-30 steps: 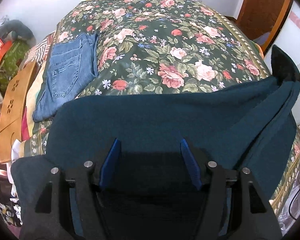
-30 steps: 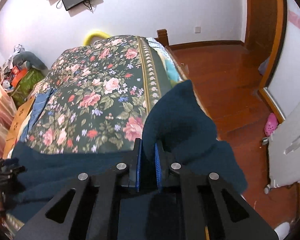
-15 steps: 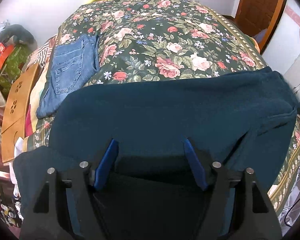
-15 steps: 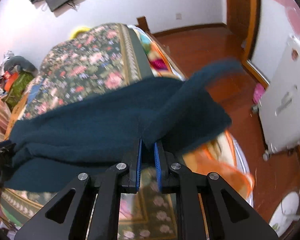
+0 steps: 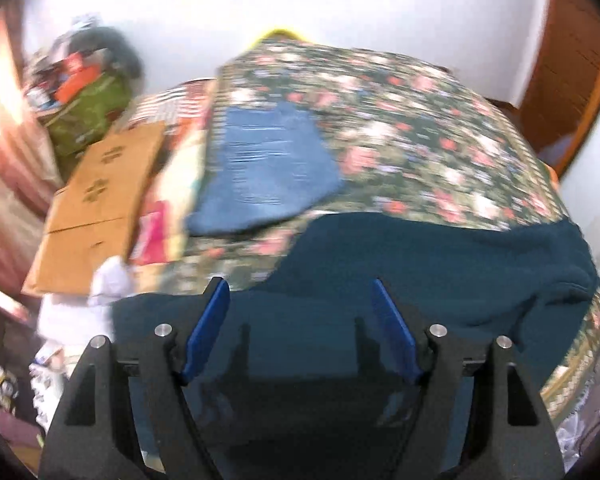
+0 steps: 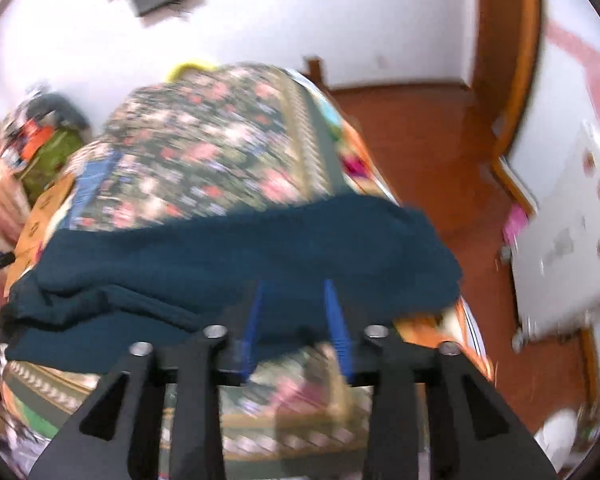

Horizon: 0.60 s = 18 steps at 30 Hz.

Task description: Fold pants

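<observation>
Dark teal pants (image 5: 420, 264) lie in a folded band across the near end of the floral bed (image 5: 420, 120). My left gripper (image 5: 298, 282) hovers over their left part. Its jaws are opening wide, the cloth lies beneath them and the blue pads (image 5: 208, 320) press on nothing. In the right wrist view the same pants (image 6: 220, 256) stretch across the bed (image 6: 204, 152). My right gripper (image 6: 294, 284) is above their near edge with its jaws opening, and nothing is pinched between them. Both views are motion-blurred.
Folded blue jeans (image 5: 268, 168) lie on the bed's left side. A cardboard-coloured panel (image 5: 100, 200) and a green bag (image 5: 88, 116) stand left of the bed. To the right are wooden floor (image 6: 420, 152), a white cabinet (image 6: 572, 240) and a brown door (image 5: 568, 72).
The right gripper has let go of the pants' end and its jaws have parted. The pants now rest flat on the bed. Both grippers have pulled back and up, and the left jaws stand slightly wider.
</observation>
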Each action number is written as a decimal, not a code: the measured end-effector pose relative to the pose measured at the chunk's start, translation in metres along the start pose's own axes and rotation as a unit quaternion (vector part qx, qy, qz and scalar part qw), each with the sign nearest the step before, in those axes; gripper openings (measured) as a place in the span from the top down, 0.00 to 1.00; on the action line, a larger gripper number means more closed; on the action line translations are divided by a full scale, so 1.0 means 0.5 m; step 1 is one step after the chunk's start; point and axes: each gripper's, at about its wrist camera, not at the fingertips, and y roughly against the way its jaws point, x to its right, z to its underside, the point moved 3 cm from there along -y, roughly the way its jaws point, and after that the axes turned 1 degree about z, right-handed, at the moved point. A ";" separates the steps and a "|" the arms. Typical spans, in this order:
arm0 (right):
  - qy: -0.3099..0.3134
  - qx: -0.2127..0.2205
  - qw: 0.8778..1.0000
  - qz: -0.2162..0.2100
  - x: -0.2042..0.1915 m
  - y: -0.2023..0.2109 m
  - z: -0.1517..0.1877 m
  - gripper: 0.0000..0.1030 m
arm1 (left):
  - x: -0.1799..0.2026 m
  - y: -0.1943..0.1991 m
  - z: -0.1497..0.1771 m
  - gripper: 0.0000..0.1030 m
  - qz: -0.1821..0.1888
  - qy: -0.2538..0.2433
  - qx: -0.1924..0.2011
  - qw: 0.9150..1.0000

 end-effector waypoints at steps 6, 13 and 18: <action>0.096 0.020 0.992 -0.081 -0.204 -0.038 -0.060 0.62 | -0.189 0.011 0.038 0.27 -0.063 0.044 -0.012 0.997; 0.158 -0.017 0.976 -0.149 -0.405 -0.143 -0.078 0.62 | -0.366 -0.035 0.104 0.24 -0.086 0.100 -0.060 0.989; 0.197 -0.051 0.961 -0.189 -0.523 -0.205 -0.081 0.62 | -0.436 -0.105 0.140 0.24 -0.051 0.153 -0.099 0.982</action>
